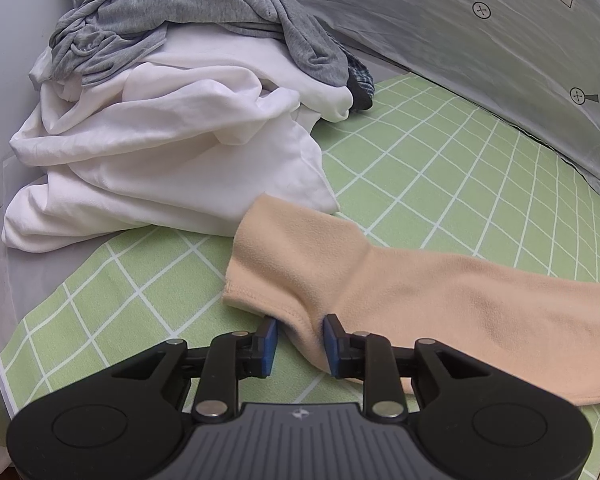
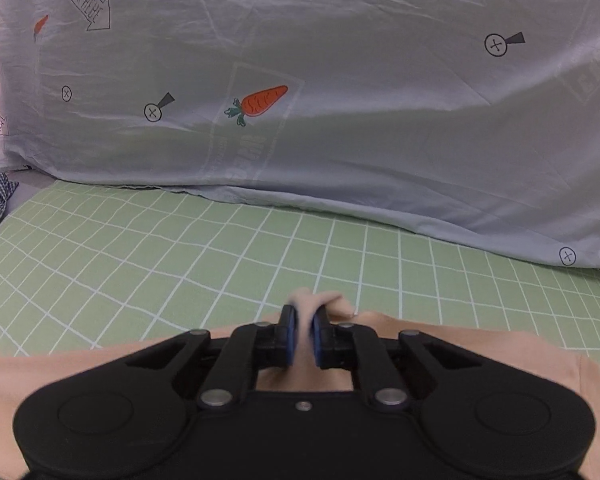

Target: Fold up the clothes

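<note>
Both grippers pinch the peach garment [image 1: 440, 280] on the green checked sheet [image 1: 460, 152]: left gripper [image 1: 300, 336] near its cuff, right gripper [image 2: 303, 336] on a bunched fold (the rest is hidden under it).

One peach fleece garment [image 1: 440, 280] stretched over the green checked sheet [image 1: 460, 152] — just the one. One pile at the sheet's far left corner: one white piece [image 1: 160, 152], one grey piece [image 1: 160, 12] on top, one dark checked piece [image 1: 360, 80] peeking out. One pale printed cover [image 2: 340, 60] along the far edge — three carrots [image 2: 260, 102] counted. Two grippers: left gripper [image 1: 300, 332], right gripper [image 2: 303, 326].
</note>
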The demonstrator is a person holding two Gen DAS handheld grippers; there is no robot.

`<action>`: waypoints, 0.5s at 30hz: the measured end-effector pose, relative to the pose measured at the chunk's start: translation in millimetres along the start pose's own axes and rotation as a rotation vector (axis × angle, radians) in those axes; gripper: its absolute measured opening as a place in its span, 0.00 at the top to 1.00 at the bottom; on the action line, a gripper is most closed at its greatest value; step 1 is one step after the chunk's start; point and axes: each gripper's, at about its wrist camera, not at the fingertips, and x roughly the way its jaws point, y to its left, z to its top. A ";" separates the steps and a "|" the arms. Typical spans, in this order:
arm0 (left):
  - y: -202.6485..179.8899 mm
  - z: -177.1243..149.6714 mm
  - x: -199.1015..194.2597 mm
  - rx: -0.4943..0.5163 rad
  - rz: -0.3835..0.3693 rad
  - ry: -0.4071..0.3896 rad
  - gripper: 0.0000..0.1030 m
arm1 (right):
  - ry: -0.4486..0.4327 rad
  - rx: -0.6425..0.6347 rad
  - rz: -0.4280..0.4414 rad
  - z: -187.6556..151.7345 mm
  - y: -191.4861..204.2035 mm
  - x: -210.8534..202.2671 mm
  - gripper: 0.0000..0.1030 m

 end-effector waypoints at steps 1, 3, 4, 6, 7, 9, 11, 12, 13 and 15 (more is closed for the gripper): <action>0.1 -0.1 0.1 0.001 0.000 -0.001 0.72 | -0.012 0.028 0.014 2.4 -3.2 4.8 0.90; 0.5 0.4 0.5 0.000 0.000 -0.001 0.71 | 0.007 0.070 0.024 2.8 -6.1 18.9 0.83; 1.2 1.2 0.6 -0.005 -0.001 0.003 0.71 | 0.028 0.075 0.024 3.0 -6.2 25.2 0.74; 3.4 3.5 0.6 -0.017 -0.005 0.016 0.68 | 0.052 0.079 0.013 3.7 -6.3 30.6 0.55; 5.5 4.5 -0.3 -0.028 -0.007 0.022 0.67 | 0.037 0.088 0.000 4.0 -7.3 27.4 0.48; 11.1 6.2 -3.1 -0.056 -0.012 0.033 0.64 | 0.001 0.113 -0.029 3.9 -11.8 15.4 0.38; 17.0 7.5 -8.5 -0.083 -0.009 0.026 0.64 | -0.018 0.118 -0.070 1.7 -15.8 2.6 0.32; 19.7 8.3 -11.3 -0.093 -0.006 0.017 0.63 | -0.021 0.108 -0.083 -1.2 -17.0 -2.9 0.37; 22.4 9.1 -14.2 -0.103 -0.003 0.007 0.63 | -0.016 0.094 -0.085 -5.2 -18.0 -7.3 0.57; 27.4 12.6 -17.0 -0.121 0.011 -0.011 0.61 | 0.020 0.084 -0.084 -16.3 -19.6 -8.8 0.89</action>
